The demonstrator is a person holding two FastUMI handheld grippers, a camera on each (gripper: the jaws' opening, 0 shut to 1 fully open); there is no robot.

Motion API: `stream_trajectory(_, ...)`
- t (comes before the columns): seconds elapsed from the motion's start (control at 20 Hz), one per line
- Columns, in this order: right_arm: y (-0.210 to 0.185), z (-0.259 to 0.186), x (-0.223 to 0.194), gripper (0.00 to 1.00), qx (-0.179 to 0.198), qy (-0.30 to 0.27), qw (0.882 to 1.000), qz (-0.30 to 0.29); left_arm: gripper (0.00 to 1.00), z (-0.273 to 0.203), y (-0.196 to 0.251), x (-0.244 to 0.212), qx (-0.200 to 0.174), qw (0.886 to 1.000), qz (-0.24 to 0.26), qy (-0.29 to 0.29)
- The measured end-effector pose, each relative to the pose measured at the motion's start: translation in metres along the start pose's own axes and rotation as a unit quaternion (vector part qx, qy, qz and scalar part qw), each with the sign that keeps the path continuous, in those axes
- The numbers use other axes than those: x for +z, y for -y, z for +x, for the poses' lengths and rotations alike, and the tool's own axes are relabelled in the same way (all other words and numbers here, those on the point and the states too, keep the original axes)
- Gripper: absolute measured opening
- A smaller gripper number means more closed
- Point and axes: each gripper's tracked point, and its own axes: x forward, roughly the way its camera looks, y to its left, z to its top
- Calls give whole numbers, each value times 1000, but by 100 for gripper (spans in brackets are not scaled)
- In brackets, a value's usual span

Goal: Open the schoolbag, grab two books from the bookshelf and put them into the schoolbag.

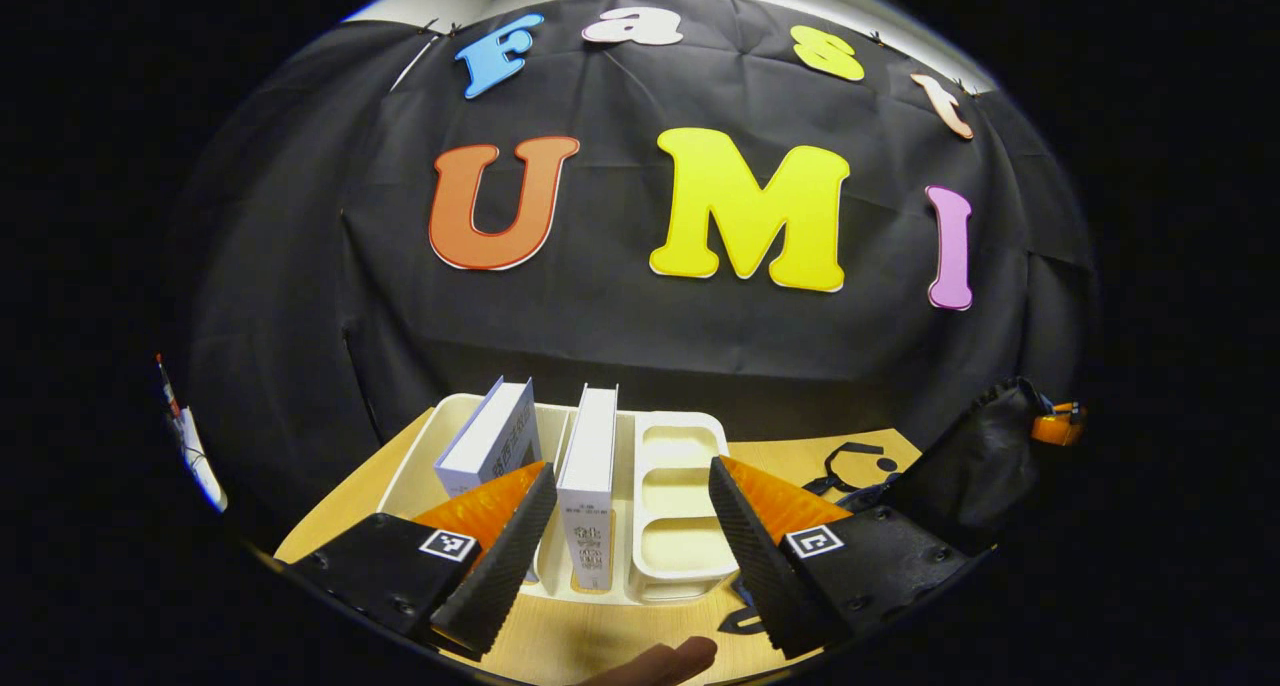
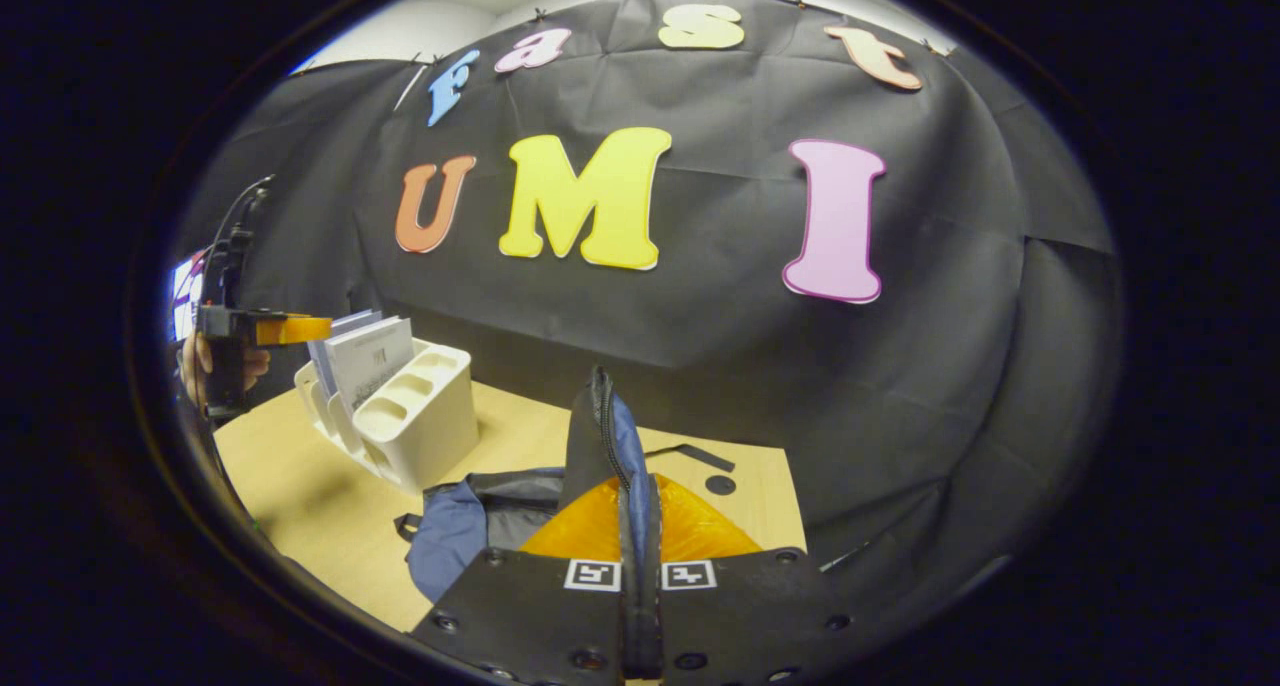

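In the left gripper view, a white bookshelf rack [image 1: 680,496] stands on the wooden table with two upright white books in it, one [image 1: 490,436] leaning left and one [image 1: 590,466] in the middle slot. My left gripper [image 1: 630,486] is open just in front of the rack, its fingers on either side of the middle book without touching it. In the right gripper view my right gripper [image 2: 640,511] is shut on the zippered edge [image 2: 600,426] of the blue and grey schoolbag [image 2: 450,526], holding that edge lifted. The bag appears dark at the right [image 1: 975,466].
The rack [image 2: 420,416] with books [image 2: 365,356] sits left of the bag, and a hand [image 2: 200,366] holds the left gripper [image 2: 290,328] beside it. Black marks [image 2: 705,456] lie on the table [image 2: 300,486] behind the bag. A fingertip [image 1: 660,661] shows at the bottom.
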Motion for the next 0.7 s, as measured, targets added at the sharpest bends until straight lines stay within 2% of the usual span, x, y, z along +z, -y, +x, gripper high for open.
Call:
stream_trajectory(0.2,2,3,-2,0,7,4,1000,8,96,40,-11,13,15,999,23,-34)
stream_trajectory(0.45,-5,0,-4,0,18,17,1000,-11,94,81,-17,5,24,991,76,-104)
stream_trajectory(0.5,-5,-1,-6,0,17,21,1000,-16,92,85,-15,1,18,989,85,-119)
stream_trajectory(0.6,-3,-1,-11,0,16,20,999,-19,88,97,-22,-3,30,983,110,-145)
stream_trajectory(0.7,-1,-1,-13,0,17,19,1000,-14,87,105,-19,-22,20,975,119,-184)
